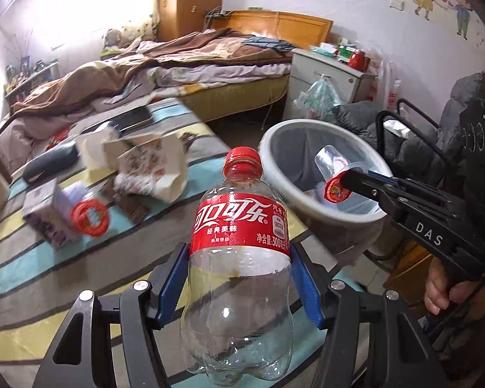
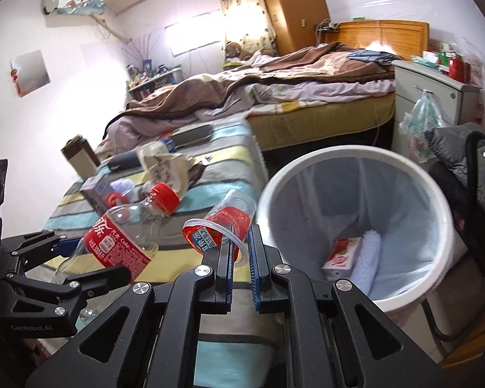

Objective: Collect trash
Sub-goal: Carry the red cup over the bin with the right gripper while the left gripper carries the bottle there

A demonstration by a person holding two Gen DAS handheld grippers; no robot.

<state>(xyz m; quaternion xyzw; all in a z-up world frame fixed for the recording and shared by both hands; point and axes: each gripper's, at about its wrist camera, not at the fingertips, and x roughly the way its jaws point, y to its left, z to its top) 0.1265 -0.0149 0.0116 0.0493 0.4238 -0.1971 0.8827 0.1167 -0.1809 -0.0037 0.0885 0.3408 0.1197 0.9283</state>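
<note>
My left gripper point(image 1: 239, 258) is shut on an empty Coca-Cola bottle point(image 1: 239, 258) with a red cap, held upright above the striped table; the bottle also shows in the right wrist view point(image 2: 119, 239). My right gripper point(image 2: 241, 242) is shut on the rim of a clear plastic cup point(image 2: 223, 223) with a red peeled lid, held beside the rim of the white trash bin point(image 2: 436, 194). In the left wrist view the cup point(image 1: 331, 168) hangs over the bin point(image 1: 274, 142).
The striped table point(image 1: 32, 274) holds a small purple carton point(image 1: 51, 216), a red ring lid point(image 1: 90, 218), torn paper packaging point(image 1: 152, 165) and a dark case point(image 1: 48, 161). The bin holds a red carton point(image 2: 342, 255). A bed point(image 2: 307, 80), nightstand point(image 2: 436, 93) and chair point(image 2: 468, 174) stand behind.
</note>
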